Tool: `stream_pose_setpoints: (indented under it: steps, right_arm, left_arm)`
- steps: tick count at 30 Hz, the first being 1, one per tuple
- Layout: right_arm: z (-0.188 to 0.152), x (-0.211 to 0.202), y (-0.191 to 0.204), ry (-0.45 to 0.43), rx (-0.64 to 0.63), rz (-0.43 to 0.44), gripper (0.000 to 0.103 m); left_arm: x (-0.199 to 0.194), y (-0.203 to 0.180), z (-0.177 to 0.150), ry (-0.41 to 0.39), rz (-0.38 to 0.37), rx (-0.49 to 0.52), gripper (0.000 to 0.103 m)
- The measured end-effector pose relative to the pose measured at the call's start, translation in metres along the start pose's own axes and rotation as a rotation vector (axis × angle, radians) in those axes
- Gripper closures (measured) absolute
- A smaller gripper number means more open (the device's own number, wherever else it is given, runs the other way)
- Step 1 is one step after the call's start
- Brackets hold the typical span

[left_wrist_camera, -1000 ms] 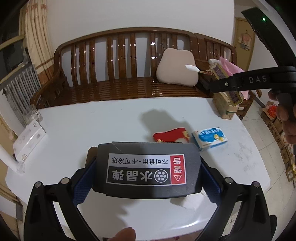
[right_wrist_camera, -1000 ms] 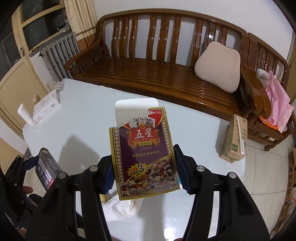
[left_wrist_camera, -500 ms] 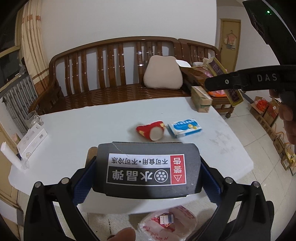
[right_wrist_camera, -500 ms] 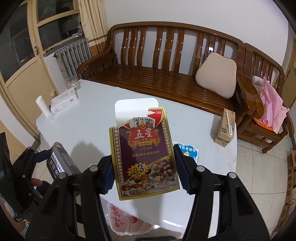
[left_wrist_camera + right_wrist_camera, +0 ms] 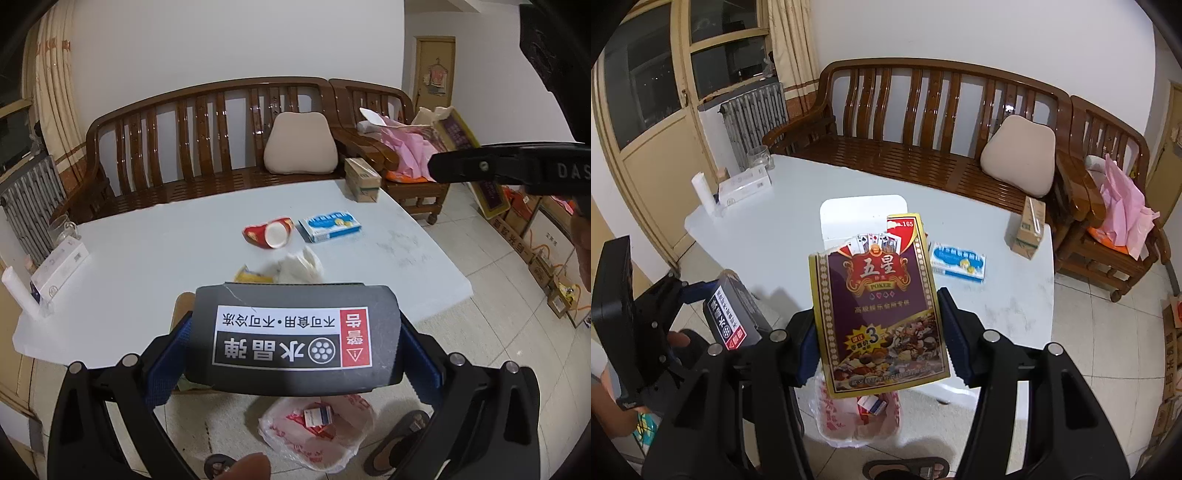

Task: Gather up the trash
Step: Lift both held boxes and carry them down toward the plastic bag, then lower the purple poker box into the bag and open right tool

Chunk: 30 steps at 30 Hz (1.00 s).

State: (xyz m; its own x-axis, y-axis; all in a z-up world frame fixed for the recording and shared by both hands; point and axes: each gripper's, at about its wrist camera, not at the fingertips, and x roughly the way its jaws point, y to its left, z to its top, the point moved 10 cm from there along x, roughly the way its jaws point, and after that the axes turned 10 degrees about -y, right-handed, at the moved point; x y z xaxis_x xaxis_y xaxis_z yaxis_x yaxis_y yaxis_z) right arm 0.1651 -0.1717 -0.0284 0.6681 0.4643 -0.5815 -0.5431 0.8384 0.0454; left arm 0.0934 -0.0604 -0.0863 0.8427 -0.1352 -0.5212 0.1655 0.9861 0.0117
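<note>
Gripping card box point(image 5: 882, 314) and grey box point(image 5: 295, 343) — hand-held grippers point(image 5: 882, 332), bag point(image 5: 317, 428) holding perhaps cartons

A grey labelled box point(image 5: 295, 343) and a purple poker card box point(image 5: 881, 314) are held above a plastic bag point(image 5: 317, 432).

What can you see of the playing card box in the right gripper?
The playing card box is a flat purple carton with a gold border, printed cards, Chinese characters and "POKER" on its face, and a white flap open at the top. It looks like glossy cardboard, a bit creased. It stands roughly upright, tilted slightly, clamped at its side edges by the right gripper, whose blue pads press on it. It hangs over the table edge, above the plastic bag on the floor.
</note>
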Motion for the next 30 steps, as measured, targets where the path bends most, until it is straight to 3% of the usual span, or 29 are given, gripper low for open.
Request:
stream_pose_setpoints:
  steps: [11, 16, 23, 30]
  right_arm:
    - [-0.081, -0.032, 0.007, 0.021, 0.024, -0.030, 0.048]
    - [-0.132, -0.031, 0.017, 0.055, 0.050, -0.040, 0.048]
    - [-0.215, 0.013, 0.030, 0.165, 0.099, -0.048, 0.048]
    - [-0.290, 0.087, 0.026, 0.278, 0.178, -0.065, 0.048]
  left_arm:
    - [-0.007, -0.029, -0.071, 0.083, -0.061, -0.008, 0.007]
    - [0.006, -0.040, -0.124, 0.164, -0.071, -0.007, 0.007]
    - [0.044, -0.045, -0.204, 0.261, -0.059, -0.041, 0.007]
    - [0.099, -0.041, -0.266, 0.366, -0.052, -0.098, 0.007]
